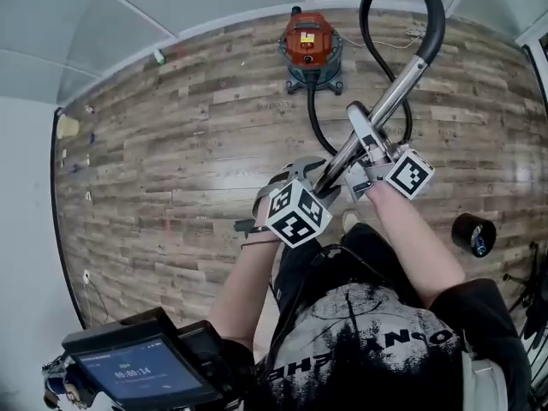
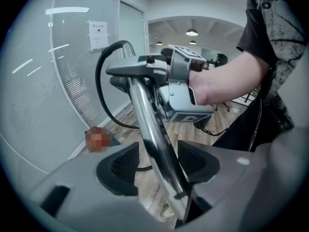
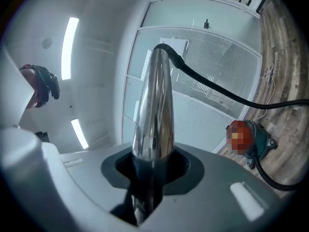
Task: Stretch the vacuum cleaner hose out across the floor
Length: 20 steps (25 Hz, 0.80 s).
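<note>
Chrome wand [image 3: 153,105] — right fingers [image 3: 189,170] clamped on it, left fingers [image 2: 118,170] apart, seemingly off it; wood floor [image 1: 188,144] open ahead.

The handheld device's screen [image 1: 141,375] shows a timer at its middle reading 00:00:14, with a smaller line above it too fine to read. The black shirt [image 1: 377,341] carries a row of big pale letters across the chest, seen upside down and only partly legible. A sheet of paper [image 2: 98,34] taped near the glass wall's top edge bears print too small to read. The vacuum cleaner [image 1: 310,41] has a yellow label on top, unreadable. The left marker cube [image 1: 297,213] and right marker cube [image 1: 409,173] show black-and-white square codes, no letters.
</note>
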### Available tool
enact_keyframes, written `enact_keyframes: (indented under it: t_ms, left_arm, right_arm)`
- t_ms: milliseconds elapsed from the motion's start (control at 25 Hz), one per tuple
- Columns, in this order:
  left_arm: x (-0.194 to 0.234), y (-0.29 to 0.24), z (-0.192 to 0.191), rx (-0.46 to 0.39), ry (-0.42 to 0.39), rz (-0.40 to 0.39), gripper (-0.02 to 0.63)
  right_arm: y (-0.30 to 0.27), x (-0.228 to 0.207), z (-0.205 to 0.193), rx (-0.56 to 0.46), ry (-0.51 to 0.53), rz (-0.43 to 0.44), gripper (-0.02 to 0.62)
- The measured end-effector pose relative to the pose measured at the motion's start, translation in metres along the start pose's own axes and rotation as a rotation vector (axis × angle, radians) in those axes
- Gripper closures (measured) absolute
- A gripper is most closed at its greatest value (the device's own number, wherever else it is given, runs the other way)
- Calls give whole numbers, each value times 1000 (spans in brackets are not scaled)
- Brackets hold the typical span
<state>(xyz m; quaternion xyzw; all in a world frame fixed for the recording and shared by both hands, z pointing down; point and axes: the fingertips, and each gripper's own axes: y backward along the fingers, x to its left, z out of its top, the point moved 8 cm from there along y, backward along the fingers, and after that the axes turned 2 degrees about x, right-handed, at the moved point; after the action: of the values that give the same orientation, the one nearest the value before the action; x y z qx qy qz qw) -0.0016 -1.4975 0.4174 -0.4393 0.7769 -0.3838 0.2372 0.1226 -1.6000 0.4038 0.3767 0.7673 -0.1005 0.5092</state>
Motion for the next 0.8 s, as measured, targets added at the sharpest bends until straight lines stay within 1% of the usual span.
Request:
enact_keyframes:
  t_ms: [80,120,160,280,360,400,440,480,560,680,760,800]
  left_arm:
    - [-21,-5,12,19,-58,6,360]
    - [-28,-8,18,23,-77,10,359]
    - [-34,-10,22,22,-80,7,360]
    - [-48,-11,27,0,-18,-49,380]
    - [-57,-7,23,-28,26,-103,448]
    - [-61,-4,19,-38,46,-133,465]
    - [-65,0,14,-38,61,-160,488]
    - [-69,5,6,-33,62,-177,497]
    - [-77,19,-15,-23,28,-175,503]
    - [-95,49,-55,-40,-16,-165,513]
    - [-107,70,-78,-26,-28,-171,515]
    - [-112,80,-89,-15,-39,-176,514]
  right_arm:
    - [15,20,5,-9,20,15,480]
    - [22,29,5,-15,24,14,480]
    - [28,37,4,-20,25,9,480]
    - [45,58,-2,-37,45,8,480]
    - [55,70,-6,-62,72,16,480]
    - [61,76,-10,-74,87,23,482]
    - [66,82,-16,-83,101,27,485]
    - [70,88,-24,-86,114,27,486]
    - [78,104,-49,-77,141,27,486]
    - [88,135,-94,-34,181,57,489]
    - [94,152,-112,-22,183,77,491]
    - [96,159,-117,-33,172,84,500]
